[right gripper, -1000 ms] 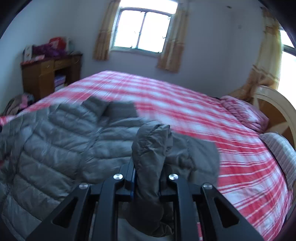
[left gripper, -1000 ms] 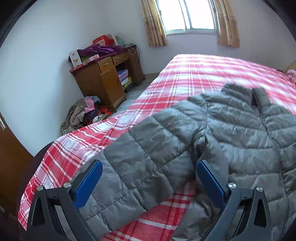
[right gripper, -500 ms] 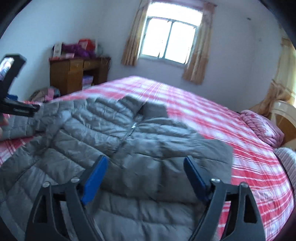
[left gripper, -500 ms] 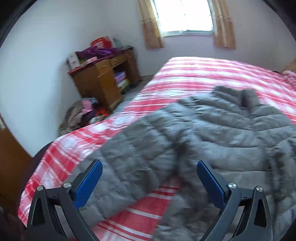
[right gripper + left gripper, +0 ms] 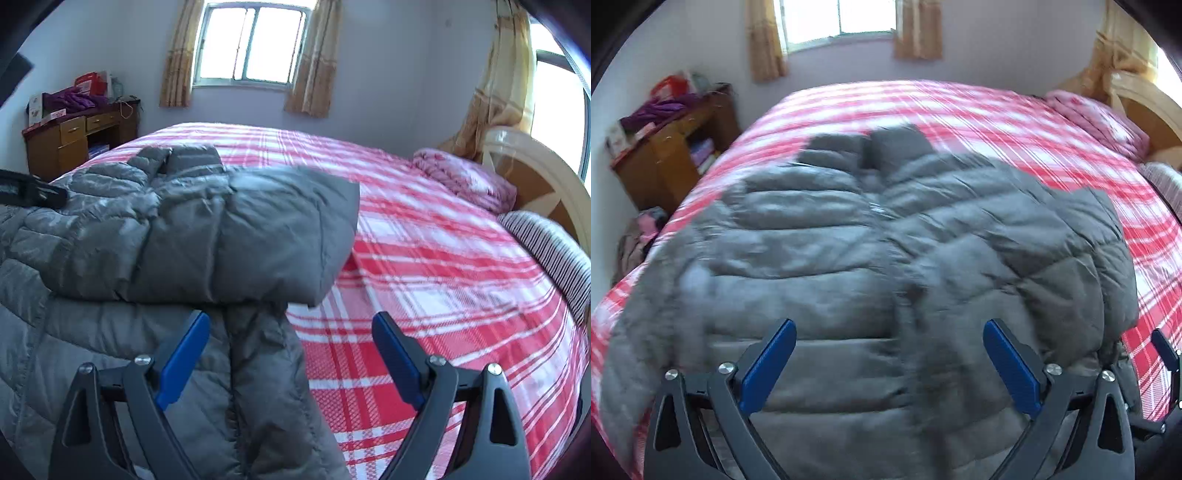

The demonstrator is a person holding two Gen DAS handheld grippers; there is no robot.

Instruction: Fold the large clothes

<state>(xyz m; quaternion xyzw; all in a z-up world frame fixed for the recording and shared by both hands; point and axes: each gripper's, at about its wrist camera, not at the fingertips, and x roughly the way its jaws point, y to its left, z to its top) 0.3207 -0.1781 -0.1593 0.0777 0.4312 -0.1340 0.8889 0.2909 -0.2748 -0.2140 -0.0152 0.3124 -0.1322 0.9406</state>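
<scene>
Here, grey puffer jacket [image 5: 849, 258] flat on plaid bed [image 5: 424, 295], one sleeve [image 5: 240, 229] folded across, left gripper [image 5: 888, 363] jaws closing on nothing, right gripper [image 5: 290, 354] fingers spread, empty.

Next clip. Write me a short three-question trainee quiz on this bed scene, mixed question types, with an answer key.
1. True or false: the grey quilted puffer jacket lies on the red and white plaid bedspread.
2. Which jacket part is folded across its body: (a) hood, (b) sleeve, (c) hem?
3. Fill in: the right tool holds ____.

Key: 1 true. 2 b. 3 nothing; its blue pads stand apart, clear of the fabric.
</scene>
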